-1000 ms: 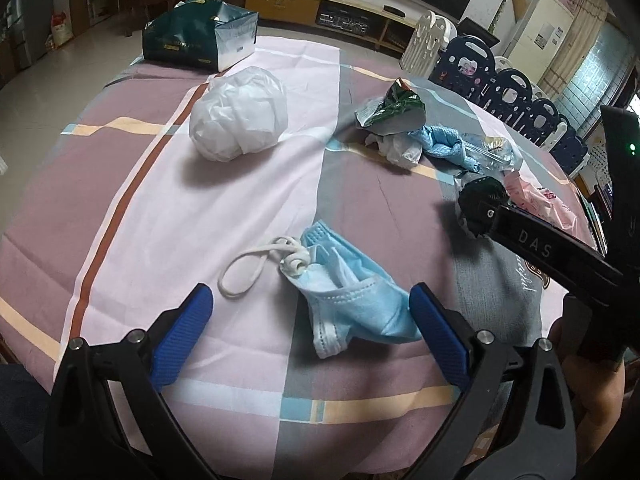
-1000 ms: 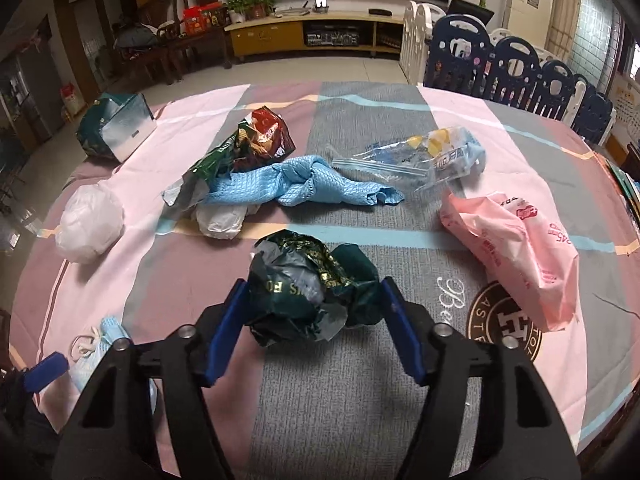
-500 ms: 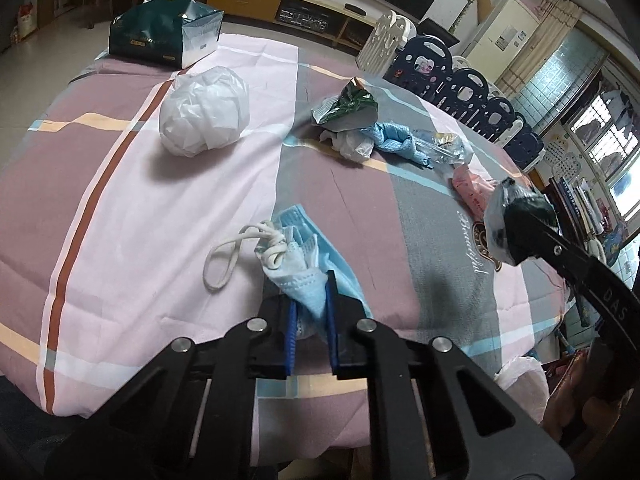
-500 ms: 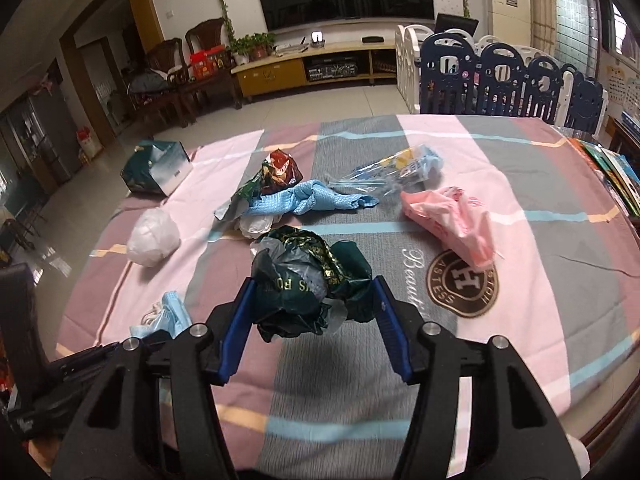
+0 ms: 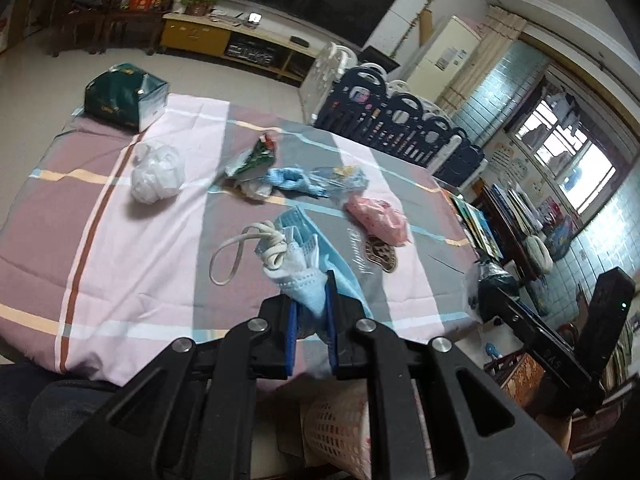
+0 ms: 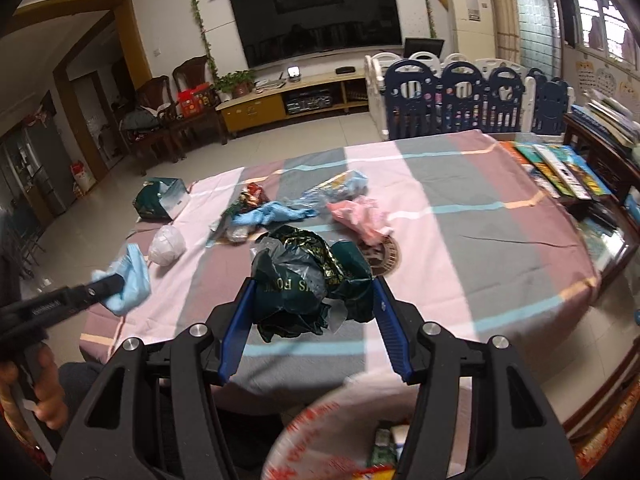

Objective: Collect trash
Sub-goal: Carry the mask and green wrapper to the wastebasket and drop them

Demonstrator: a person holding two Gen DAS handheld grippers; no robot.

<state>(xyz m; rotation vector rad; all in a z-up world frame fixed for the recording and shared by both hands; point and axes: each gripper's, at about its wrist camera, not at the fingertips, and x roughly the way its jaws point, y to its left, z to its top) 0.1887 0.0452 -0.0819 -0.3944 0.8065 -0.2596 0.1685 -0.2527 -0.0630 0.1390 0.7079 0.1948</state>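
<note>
The left tool (image 5: 311,312) is clamped tight on a blue mask (image 5: 304,264), its white ear loop (image 5: 240,252) dangling over the surface (image 5: 120,240). The right tool (image 6: 310,312) is about half open, its pads pressing a crumpled dark green bag (image 6: 308,276) lifted clear of the cloth. A bin (image 6: 332,436) (white liner, red print too blurred to read) lies directly below and just in front of the right tool, so that hand looks nearer the drop; a pink basket (image 5: 336,424) shows under the left tool. The bag reads "S FO" in part. A pink bag (image 5: 378,224) remains on the surface.
</note>
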